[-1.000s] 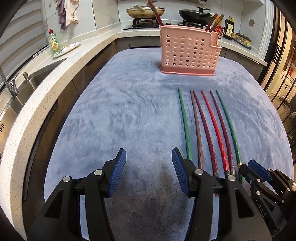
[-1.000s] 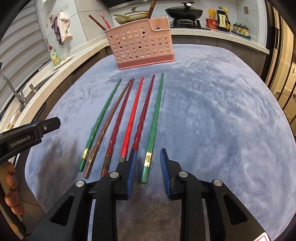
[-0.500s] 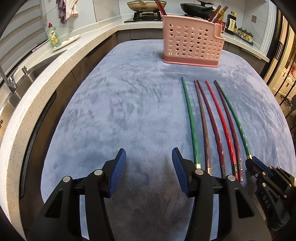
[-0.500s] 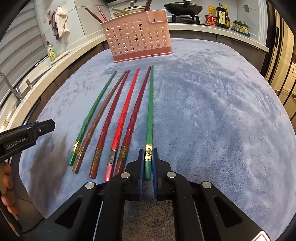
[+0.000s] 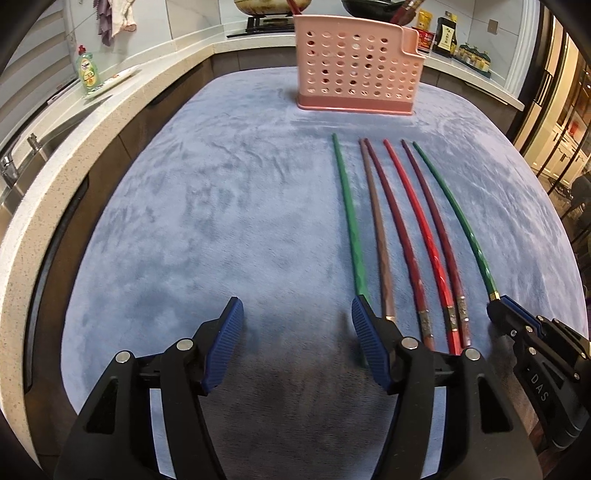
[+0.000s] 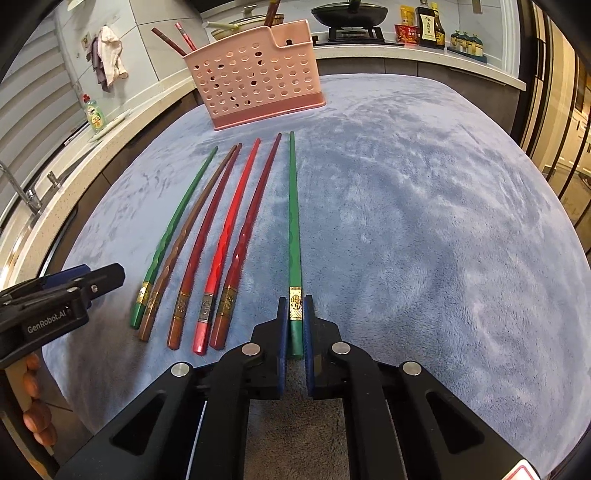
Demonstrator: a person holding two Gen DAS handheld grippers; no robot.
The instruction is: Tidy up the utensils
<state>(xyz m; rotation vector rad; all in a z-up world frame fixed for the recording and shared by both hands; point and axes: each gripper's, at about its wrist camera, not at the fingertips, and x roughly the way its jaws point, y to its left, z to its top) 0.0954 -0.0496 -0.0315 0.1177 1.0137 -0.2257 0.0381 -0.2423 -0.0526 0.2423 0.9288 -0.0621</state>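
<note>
Several chopsticks lie side by side on the blue-grey cloth [image 5: 221,203], pointing at a pink perforated holder [image 5: 356,66] at the back. My right gripper [image 6: 294,306] is shut on the thick end of the rightmost green chopstick [image 6: 293,221], which sits a little apart from the row. The left gripper [image 5: 297,314] has nothing between its jaws, and they are opening. Its right finger [image 5: 369,343] covers the thick end of the leftmost green chopstick [image 5: 349,218]. Brown [image 5: 376,229], dark red and bright red [image 5: 417,214] sticks lie between the two green ones.
More chopsticks stand in the pink holder [image 6: 255,74]. A stone counter with a sink, a tap [image 6: 22,188] and a soap bottle [image 5: 88,72] runs along the left. Pans [image 6: 349,13] and sauce bottles [image 6: 430,22] stand behind. A person's fingers [image 6: 37,413] show at lower left.
My right gripper closed onto the rightmost green chopstick and drew it slightly away from the row. The left gripper's jaws have widened a little.
</note>
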